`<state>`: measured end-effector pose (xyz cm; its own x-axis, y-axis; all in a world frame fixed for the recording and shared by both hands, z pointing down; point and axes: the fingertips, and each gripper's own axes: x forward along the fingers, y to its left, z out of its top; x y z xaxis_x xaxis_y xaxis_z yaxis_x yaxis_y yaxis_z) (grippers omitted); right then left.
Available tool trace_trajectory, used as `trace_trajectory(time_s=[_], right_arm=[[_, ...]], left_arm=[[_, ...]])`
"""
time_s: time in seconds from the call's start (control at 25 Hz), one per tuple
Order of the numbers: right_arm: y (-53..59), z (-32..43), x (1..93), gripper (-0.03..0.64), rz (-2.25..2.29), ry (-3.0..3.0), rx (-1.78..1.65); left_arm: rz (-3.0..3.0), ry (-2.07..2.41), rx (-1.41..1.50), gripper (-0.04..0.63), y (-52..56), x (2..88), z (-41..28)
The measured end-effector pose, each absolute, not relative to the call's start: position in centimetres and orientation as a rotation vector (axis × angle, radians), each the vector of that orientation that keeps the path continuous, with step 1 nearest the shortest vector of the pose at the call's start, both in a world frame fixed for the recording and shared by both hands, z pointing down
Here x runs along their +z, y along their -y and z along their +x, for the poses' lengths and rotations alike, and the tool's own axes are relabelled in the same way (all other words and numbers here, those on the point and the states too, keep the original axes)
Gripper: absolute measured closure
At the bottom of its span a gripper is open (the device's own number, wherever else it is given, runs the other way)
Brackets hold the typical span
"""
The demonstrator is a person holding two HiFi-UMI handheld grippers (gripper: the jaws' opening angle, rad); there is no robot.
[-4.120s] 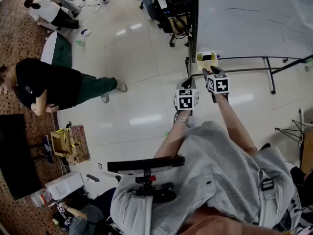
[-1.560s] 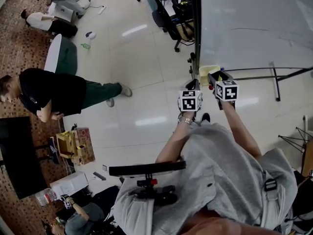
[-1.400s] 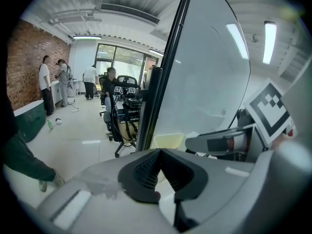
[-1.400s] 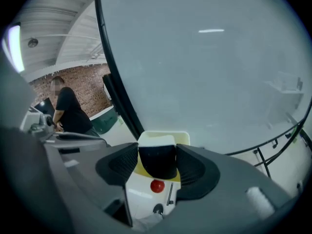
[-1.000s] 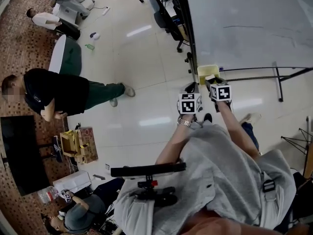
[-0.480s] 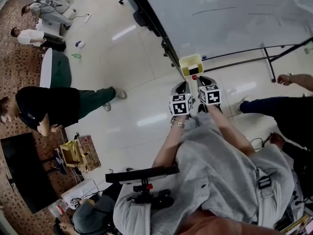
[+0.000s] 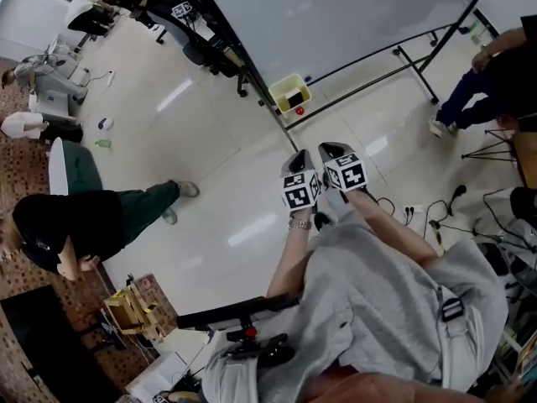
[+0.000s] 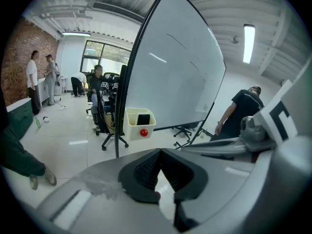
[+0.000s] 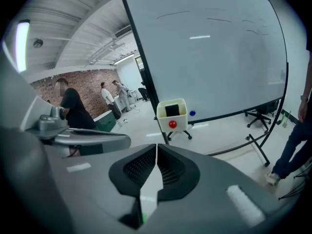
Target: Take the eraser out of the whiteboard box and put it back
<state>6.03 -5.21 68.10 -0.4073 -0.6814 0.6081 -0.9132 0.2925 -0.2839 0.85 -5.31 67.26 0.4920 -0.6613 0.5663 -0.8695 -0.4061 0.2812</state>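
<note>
- Hanging at the lower corner of the whiteboard [image 7: 336,7], the pale yellow whiteboard box [image 7: 289,93] holds the dark eraser [image 9: 171,110], well apart from both grippers.
- The left gripper [image 8: 159,151] and the right gripper [image 9: 156,147] point toward it, fingers pressed together on nothing.
- Reaching in without spreading the fingers would likely shove the eraser deeper or knock the box loose.
- No surface here: glossy pale floor [image 7: 210,183], brick wall [image 8: 19,48], office chairs [image 8: 100,116], bystanders [image 7: 75,217], and cables [image 7: 419,217] near the board's stand.

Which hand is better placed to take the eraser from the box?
Probably the right: the box with the eraser sits almost straight ahead of the right tool, though that tool is shut.
</note>
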Motion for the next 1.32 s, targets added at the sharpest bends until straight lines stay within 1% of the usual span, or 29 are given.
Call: trace_trajectory(time_s=[0.2,0.56,0.8,1.12,1.32], right_arm=[[-1.2,4.2,68.4,0.601,1.341,2.191,0.850],[-1.5,1.8,65.8,0.603,1.246,2.303,0.832],[-1.3,3.6,64.8,0.603,1.249,2.307,0.818],[-0.6,6.8,64.9,0.603,1.262,2.299,0.843],[-1.0,6.3,64.8,0.603,1.290,2.298,0.862]], left_arm=[[2.192,1.224,0.498,0.589,1.0,67.5,0.6],[2.199,1.294,0.476,0.589,-0.1,65.2,-0.1],[2.216,1.313,0.477,0.589,0.3,64.0,1.2],[2.258,1.288,0.533,0.589,1.1,63.6,5.2],[2.282,1.270,0.562,0.589,0.6,63.4,4.9]])
